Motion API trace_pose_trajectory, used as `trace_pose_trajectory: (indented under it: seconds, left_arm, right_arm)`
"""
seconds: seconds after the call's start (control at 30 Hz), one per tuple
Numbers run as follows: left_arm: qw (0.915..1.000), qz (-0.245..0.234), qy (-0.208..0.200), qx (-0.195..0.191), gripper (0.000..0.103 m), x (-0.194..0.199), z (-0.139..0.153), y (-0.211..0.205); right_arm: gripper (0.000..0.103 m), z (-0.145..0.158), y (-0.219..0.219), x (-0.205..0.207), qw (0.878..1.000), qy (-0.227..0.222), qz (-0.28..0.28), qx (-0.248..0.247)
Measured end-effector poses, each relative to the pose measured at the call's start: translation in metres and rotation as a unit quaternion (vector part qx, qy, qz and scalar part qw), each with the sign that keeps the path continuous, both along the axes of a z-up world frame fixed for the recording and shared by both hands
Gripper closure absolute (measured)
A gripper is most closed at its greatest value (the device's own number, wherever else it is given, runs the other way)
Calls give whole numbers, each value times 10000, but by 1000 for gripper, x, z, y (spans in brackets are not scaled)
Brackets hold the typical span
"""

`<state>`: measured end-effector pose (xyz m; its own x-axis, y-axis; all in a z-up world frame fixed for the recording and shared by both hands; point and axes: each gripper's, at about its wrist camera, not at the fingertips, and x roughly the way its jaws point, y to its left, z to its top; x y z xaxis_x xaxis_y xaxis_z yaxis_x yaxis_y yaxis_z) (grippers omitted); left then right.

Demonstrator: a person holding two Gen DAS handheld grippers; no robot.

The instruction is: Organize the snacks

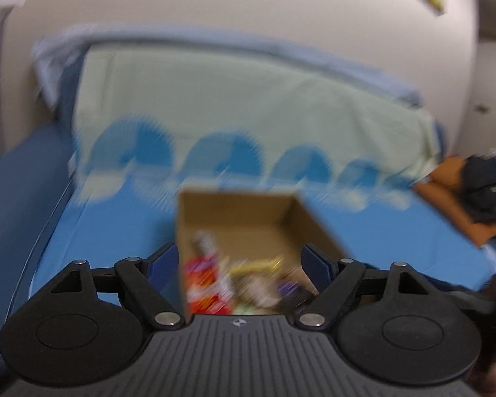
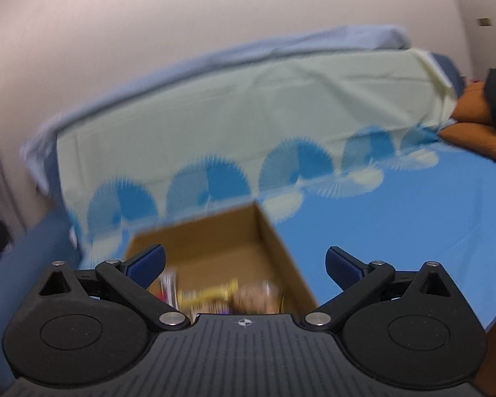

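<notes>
An open cardboard box [image 1: 248, 208] stands on the blue bed sheet [image 1: 115, 228], with several blurred snack packets [image 1: 211, 278] in red, yellow and purple inside. My left gripper [image 1: 239, 261] is open and empty, its blue pads [image 1: 315, 264] on either side of the box's near part, above it. The box also shows in the right wrist view [image 2: 221, 241], with snack packets [image 2: 215, 292] at its near end. My right gripper [image 2: 244, 266] is open and empty above the box's near right side. Both views are motion-blurred.
A pale green blanket [image 1: 248, 106] with blue fan patterns lies folded along the wall behind the box. An orange cushion [image 1: 453, 198] and a dark bag [image 1: 486, 188] sit at the right. Blue sheet [image 2: 413, 215] stretches right of the box.
</notes>
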<state>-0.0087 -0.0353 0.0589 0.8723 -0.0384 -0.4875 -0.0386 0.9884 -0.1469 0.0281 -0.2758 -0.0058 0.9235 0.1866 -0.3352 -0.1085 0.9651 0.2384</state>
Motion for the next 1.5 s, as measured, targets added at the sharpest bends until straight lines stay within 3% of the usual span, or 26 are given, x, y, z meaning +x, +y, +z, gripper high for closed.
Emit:
trace_pose_trajectory:
  seconds: [0.1,0.17,0.23,0.3,0.67,1.5]
  left_arm:
    - [9984,298,478,20,17,13,-26,18]
    - [9973,318,648,106,7,19,-37,22]
    - [9963,285,799,130,1,18,-45,27]
    - [9952,280,924,146,1,22,-51,25]
    - [9887,141,1488,128,1,38,-78,17]
    - [9861,112,1651,176,1,37,-79,8]
  right_arm:
    - [1,-20,19,10,9981,539,184,-217]
    - [1,-30,37,16,9939,812,465,-579]
    - [1,-36,52,19,9891,883,561,-1037]
    - [1,-38,60,20,9866,863,684,-1200]
    - [1,-47,55,28,9839,1219,583,-1170]
    - [1,-46,59,29,9821,1217,651,-1279]
